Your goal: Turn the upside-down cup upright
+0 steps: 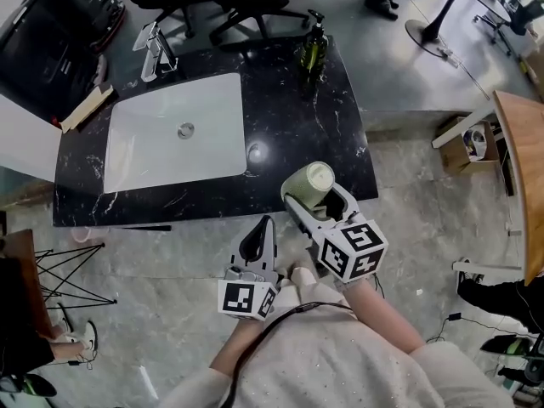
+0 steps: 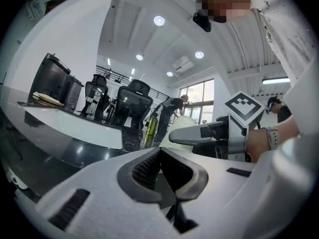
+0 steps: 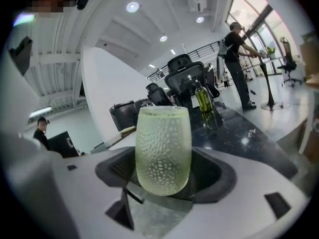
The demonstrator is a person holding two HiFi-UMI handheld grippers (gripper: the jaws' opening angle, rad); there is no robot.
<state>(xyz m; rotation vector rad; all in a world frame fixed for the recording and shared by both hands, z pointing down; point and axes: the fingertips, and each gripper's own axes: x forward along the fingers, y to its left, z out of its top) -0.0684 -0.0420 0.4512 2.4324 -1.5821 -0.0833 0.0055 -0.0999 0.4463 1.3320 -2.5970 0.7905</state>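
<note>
- Cup (image 1: 310, 185): pale green dimpled glass, gripped across its middle by your right tongs (image 1: 314, 197), one pad on each side of it.
- In the right gripper view the cup (image 3: 163, 151) stands between the dark pads of the right tongs (image 3: 167, 172). Its flat end is at the top of the picture and its rounded end is down by the tongs' body. I cannot tell which end is the mouth.
- From your head camera the cup is over the near right part of the black counter (image 1: 331, 117), its pale round end turned up and away from you. I cannot tell whether it touches the stone.
- Your left tongs (image 1: 257, 240) are closed on nothing, pads pressed together. They hang just off the counter's near edge, above the floor (image 1: 425, 202), beside the right tongs and to their left.
- In the left gripper view the left tongs (image 2: 160, 169) show their pads meeting in a V. Past them you see one finger of the right tongs, with the cup (image 2: 183, 129) behind it.
- A white sink (image 1: 170, 147) fills the counter's left half, well apart from the cup. A faucet (image 1: 153, 53) stands at its far left corner.
- A green bottle (image 1: 313, 49) stands upright at the counter's far edge, well beyond the cup.
- Black chairs (image 1: 255, 2) stand past the counter.
</note>
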